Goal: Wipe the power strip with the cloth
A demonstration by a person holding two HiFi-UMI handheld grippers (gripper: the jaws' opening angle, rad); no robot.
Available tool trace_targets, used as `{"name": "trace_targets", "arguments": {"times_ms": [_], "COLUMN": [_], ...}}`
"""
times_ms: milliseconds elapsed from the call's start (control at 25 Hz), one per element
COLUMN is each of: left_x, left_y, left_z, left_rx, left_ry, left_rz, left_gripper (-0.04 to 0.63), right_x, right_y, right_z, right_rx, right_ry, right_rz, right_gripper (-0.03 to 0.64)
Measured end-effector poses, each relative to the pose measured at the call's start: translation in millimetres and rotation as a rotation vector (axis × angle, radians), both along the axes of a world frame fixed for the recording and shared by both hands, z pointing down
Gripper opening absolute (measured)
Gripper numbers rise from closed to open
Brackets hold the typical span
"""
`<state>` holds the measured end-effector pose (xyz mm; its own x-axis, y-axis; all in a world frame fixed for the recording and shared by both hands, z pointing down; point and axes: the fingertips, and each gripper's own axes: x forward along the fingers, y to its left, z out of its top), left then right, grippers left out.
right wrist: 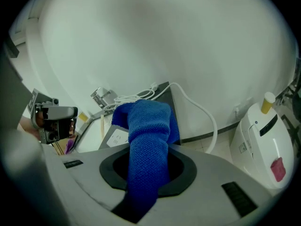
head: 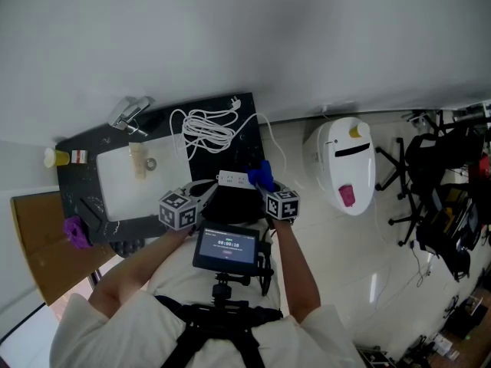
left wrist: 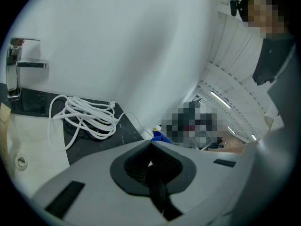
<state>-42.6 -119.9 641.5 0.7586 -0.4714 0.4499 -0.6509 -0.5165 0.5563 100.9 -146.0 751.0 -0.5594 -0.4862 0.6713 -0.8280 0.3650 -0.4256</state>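
The white power strip [head: 232,179] is lifted over the near right corner of the black counter [head: 230,148]. My left gripper [head: 201,194] reaches it from the left. In the left gripper view its jaws [left wrist: 150,147] are shut, with only a white sliver of the strip between the pads. My right gripper [head: 265,186] is shut on the blue cloth [head: 261,176]. That cloth [right wrist: 148,126] stands up out of the jaws and folds over the strip's right end [right wrist: 115,136]. The strip's white cable [head: 207,129] lies coiled on the counter behind.
A white basin [head: 123,182] with a chrome faucet [head: 130,113] fills the counter's left. A yellow cup [head: 55,157] and a purple object [head: 74,231] are at far left. A white appliance [head: 345,163] stands on the floor to the right, with a black chair [head: 437,182] beyond it.
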Motion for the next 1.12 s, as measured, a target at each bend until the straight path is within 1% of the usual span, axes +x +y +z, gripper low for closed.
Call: {"name": "trace_targets", "arguments": {"times_ms": [680,1120], "left_x": [5,17], "left_y": [1,-2], "left_z": [-1,-3], "left_rx": [0.0,0.003], "left_ry": [-0.009,-0.009], "left_rz": [0.002,-0.002], "left_gripper": [0.005,0.005], "right_x": [12,37], "right_y": [2,2], "right_z": [-2,-2], "right_rx": [0.015,0.018], "right_ry": [0.0,0.01], "right_rz": [0.0,0.021], "right_gripper": [0.089,0.089]}}
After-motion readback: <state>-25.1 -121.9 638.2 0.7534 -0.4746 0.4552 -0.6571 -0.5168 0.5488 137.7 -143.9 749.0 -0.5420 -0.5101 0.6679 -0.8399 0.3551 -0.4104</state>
